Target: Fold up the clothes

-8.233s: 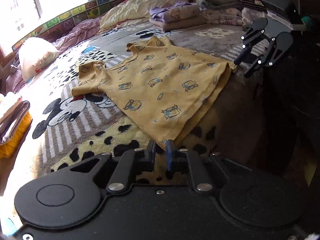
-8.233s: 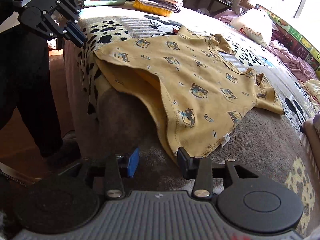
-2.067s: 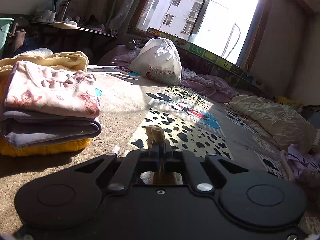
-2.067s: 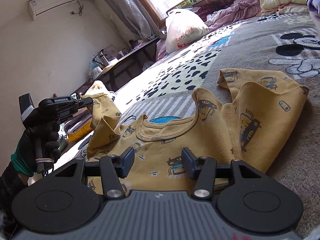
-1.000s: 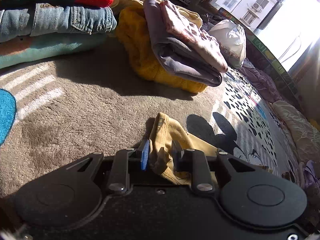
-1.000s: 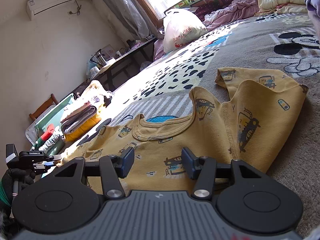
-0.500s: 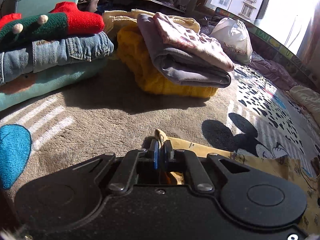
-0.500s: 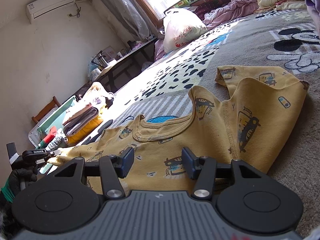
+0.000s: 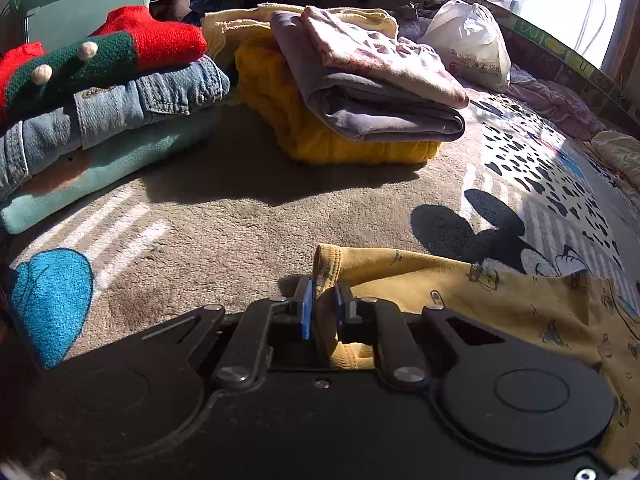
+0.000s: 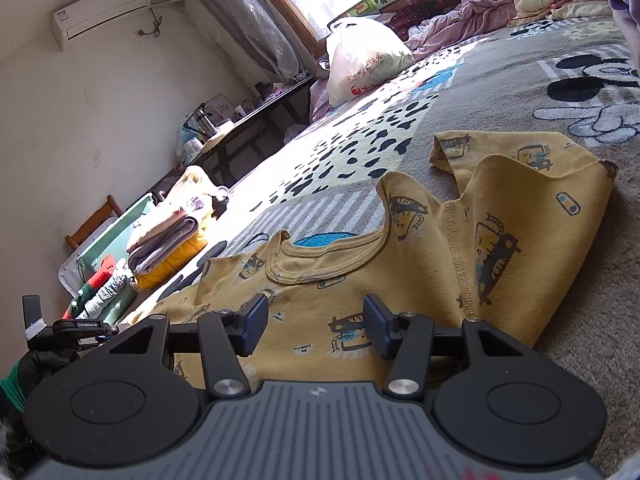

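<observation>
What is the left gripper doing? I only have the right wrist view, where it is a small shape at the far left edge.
Observer: The left gripper is shut on a sleeve cuff of the yellow shirt, low over the blanket.
Operator: Is anything close ahead of it?
Observer: Two folded stacks: a red and green sweater on jeans, and a grey garment on a yellow knit, both well clear.
Operator: And my own gripper?
Observer: The right gripper is open over the shirt's chest, below the collar, holding nothing.
</observation>
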